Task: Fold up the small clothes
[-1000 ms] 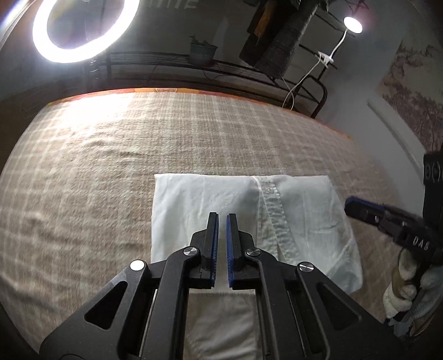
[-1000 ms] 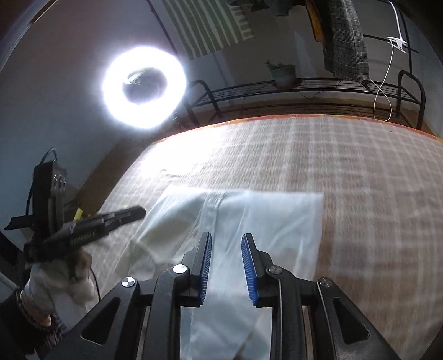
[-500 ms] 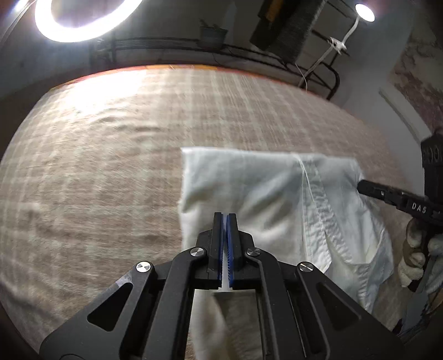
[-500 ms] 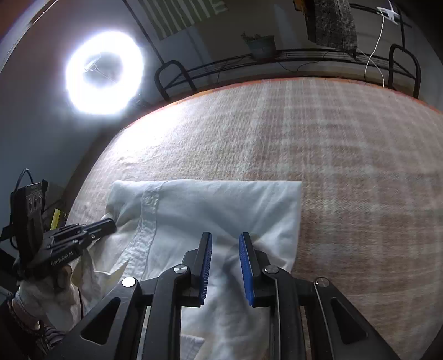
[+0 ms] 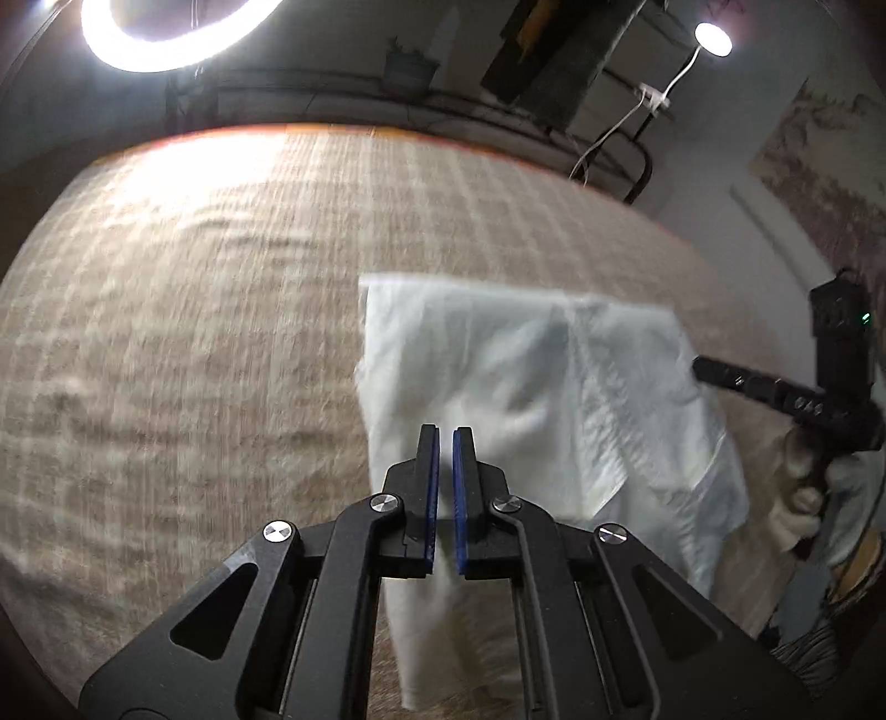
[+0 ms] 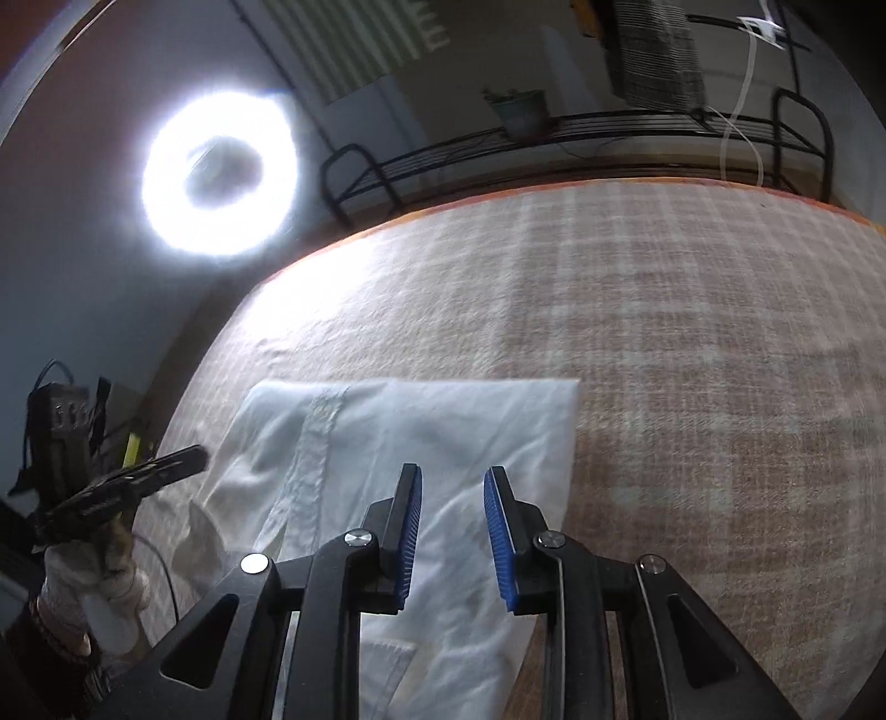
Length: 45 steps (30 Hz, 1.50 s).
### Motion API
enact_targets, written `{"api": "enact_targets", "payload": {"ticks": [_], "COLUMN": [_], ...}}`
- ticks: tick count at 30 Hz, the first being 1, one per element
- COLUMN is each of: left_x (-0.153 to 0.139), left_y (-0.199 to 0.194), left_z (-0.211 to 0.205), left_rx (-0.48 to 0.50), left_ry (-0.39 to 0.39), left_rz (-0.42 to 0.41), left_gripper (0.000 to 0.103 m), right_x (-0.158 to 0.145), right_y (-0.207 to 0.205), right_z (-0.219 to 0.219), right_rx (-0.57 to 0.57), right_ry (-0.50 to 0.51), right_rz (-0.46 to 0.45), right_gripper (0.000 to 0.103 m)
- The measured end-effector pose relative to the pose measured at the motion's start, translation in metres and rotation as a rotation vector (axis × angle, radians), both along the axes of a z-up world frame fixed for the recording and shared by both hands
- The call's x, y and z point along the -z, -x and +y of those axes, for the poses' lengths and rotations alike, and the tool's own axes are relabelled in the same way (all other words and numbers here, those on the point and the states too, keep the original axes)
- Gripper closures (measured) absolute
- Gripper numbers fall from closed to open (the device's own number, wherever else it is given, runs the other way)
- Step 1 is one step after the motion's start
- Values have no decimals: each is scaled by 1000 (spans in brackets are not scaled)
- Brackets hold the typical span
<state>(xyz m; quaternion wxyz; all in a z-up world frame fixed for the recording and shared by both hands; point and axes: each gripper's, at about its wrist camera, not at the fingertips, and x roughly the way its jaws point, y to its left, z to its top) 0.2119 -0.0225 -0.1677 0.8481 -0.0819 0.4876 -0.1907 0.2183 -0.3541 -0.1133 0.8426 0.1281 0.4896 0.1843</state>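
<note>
room dim overall | main light thrown by a ring light point(image 6: 219, 173), blown out to pure glare | small lamp point(image 5: 713, 39) seen far right | bedcover point(image 5: 194, 332) washed out near the ring, smeared by motion blur | edges heavily bent, corners vignetted black

Both grippers are matte black, with angular arms cut by triangular openings and round silver screws at the pivots: the left gripper point(image 5: 444, 437) and right gripper point(image 6: 451, 482) carry ribbed blue pads on their fingers. At three o'clock in the left view, a light knitted glove point(image 5: 797, 498) covers the right hand, beside a black box with a green light.
</note>
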Motion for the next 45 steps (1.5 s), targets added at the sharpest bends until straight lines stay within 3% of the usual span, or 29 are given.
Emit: {"api": "enact_targets", "payload": {"ticks": [2, 7, 10, 12, 13, 14, 15, 16, 19, 23, 32, 36, 39, 41, 45], "left_x": [16, 20, 15, 11, 9, 7, 6, 5, 11, 29, 39, 41, 42, 40, 30], "left_y": [1, 21, 27, 29, 29, 30, 30, 30, 22, 13, -9, -20, -23, -23, -20], "left_z": [7, 30, 56, 71, 76, 80, 84, 86, 79, 70, 59, 47, 37, 31, 21], "left_rx": [-10, -29, -94, -140, -156, -170, -179, -185, -187, -203, -228, -211, -192, -188, -165], "left_ry": [-24, -95, -35, 50, 98, 148, 188, 234, 326, 379, 449, 443, 417, 395, 339], "left_rz": [43, 28, 35, 53, 63, 72, 78, 83, 139, 213, 247, 247, 245, 233, 188], "left_gripper": [101, 101, 101, 101, 93, 73, 62, 50, 50, 50, 50, 52, 68, 81, 90], "right_x": [6, 17, 18, 17, 16, 13, 12, 11, 9, 19, 48, 53, 55, 53, 45], "right_y": [7, 24, 38, 46, 49, 52, 54, 55, 57, 50, 34, 27, 24, 25, 25], "right_z": [3, -12, -25, -40, -46, -52, -56, -60, -65, -67, -57, -48, -39, -35, -30], "right_rx": [-10, -33, -24, 3, 14, 29, 39, 49, 70, 103, 99, 92, 90, 85, 88], "right_ry": [37, 93, 139, 97, 66, 30, 5, -23, -126, -212, -296, -349, -363, -350, -303], "right_rz": [17, 74, 98, 109, 108, 103, 100, 97, 91, 119, 189, 206, 208, 208, 199], "right_gripper": [78, 78, 76, 75, 73, 63, 54, 38, 36, 39, 52, 58, 59, 67, 77]}}
